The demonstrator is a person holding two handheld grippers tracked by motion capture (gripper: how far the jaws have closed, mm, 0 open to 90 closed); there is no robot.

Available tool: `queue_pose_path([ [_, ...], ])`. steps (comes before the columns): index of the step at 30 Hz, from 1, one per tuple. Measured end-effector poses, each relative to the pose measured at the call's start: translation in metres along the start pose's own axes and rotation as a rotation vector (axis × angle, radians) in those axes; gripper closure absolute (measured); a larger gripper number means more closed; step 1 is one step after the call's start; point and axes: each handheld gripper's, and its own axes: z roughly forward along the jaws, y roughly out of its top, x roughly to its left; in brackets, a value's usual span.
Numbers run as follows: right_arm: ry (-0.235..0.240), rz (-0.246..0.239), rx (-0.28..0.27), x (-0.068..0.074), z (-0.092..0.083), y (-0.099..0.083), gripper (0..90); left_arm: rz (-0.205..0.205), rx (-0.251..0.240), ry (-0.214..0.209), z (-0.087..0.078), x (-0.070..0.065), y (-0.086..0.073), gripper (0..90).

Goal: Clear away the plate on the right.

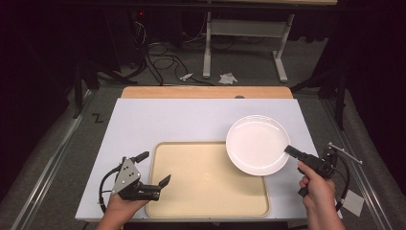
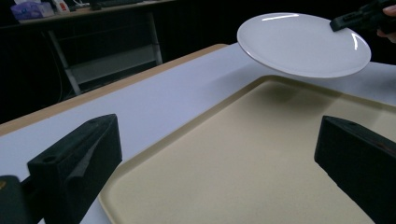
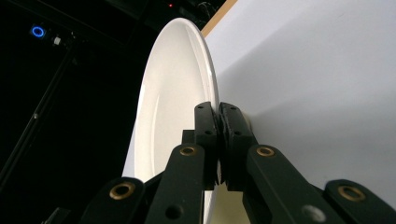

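Observation:
A white plate [image 1: 257, 143] hangs in the air over the far right corner of a beige tray [image 1: 201, 191], held by its right rim. My right gripper [image 1: 290, 151] is shut on that rim; in the right gripper view its jaws pinch the edge of the plate [image 3: 177, 93] at the right gripper [image 3: 218, 121]. My left gripper [image 1: 153, 167] rests at the tray's left edge, open and holding nothing, its fingers [image 2: 74, 158] spread wide. In the left gripper view the plate [image 2: 303, 44] floats above the tray [image 2: 252, 158].
The tray lies on a white tabletop [image 1: 182, 122] with a wooden strip [image 1: 206, 92] along its far edge. Beyond it, on the floor, are cables [image 1: 160, 60] and a white table frame [image 1: 244, 40].

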Motion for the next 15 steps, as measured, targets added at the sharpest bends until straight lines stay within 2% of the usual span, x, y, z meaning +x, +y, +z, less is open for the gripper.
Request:
queue_pose_path([
  [5, 0.015, -0.017, 0.032, 0.008, 0.009, -0.005, 89.4, -0.024, -0.022, 0.006, -0.003, 0.003, 0.000, 0.1],
  [11, 0.036, -0.042, 0.087, 0.021, 0.021, -0.013, 89.4, -0.088, -0.037, 0.000, -0.007, 0.012, 0.000, 0.2],
  [15, 0.025, -0.062, 0.135, 0.029, 0.034, -0.018, 89.3, -0.101, -0.041, 0.021, -0.010, 0.015, 0.000, 0.0],
])
